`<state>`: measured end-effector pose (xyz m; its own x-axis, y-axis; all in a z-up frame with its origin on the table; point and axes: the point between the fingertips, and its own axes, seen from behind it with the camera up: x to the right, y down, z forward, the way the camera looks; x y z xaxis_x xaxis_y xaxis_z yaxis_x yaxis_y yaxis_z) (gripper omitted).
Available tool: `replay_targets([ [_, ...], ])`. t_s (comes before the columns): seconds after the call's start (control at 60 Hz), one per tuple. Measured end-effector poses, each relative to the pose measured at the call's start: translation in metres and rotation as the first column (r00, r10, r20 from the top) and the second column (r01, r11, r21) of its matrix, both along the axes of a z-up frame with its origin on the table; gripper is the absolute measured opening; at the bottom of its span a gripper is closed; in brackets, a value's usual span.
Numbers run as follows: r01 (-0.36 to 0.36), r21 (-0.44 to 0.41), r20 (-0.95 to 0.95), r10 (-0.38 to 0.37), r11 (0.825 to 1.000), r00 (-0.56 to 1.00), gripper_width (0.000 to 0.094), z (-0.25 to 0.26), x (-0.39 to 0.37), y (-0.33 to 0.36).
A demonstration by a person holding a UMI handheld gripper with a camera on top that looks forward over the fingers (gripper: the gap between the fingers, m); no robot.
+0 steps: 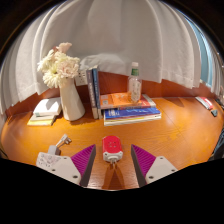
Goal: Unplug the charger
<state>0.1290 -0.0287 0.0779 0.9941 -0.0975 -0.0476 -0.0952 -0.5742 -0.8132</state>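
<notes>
A small red and white charger (112, 149) stands on the wooden table (175, 125), between my two fingers near their tips. There is a gap between it and each purple pad. My gripper (112, 160) is open, with its left finger (82, 160) and right finger (143, 160) about the charger. A dark strip, perhaps a cable or power strip, runs from under the charger back toward me. I cannot see what the charger is plugged into.
Beyond the fingers stand a vase of white flowers (66, 82), several upright books (92, 90), a flat stack of books (130, 108) and a white bottle (135, 82). A small book pile (45, 110) lies to the left. A white curtain hangs behind.
</notes>
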Motion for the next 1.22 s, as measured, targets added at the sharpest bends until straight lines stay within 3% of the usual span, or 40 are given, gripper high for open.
replay_targets([
  [0.267, 0.015, 0.152, 0.053, -0.023, 0.988, 0.998, 0.0682, 0.122, -0.008, -0.046],
  [0.5, 0.007, 0.228, 0.091, -0.028, 0.974, 0.995, 0.0683, 0.187, -0.025, -0.117],
  [0.583, 0.008, 0.261, 0.076, -0.029, 0.965, 0.997, 0.0685, 0.197, -0.035, -0.139],
  [1.217, -0.044, 0.271, 0.079, 0.024, 0.961, 0.997, 0.0685, 0.189, -0.091, -0.209],
])
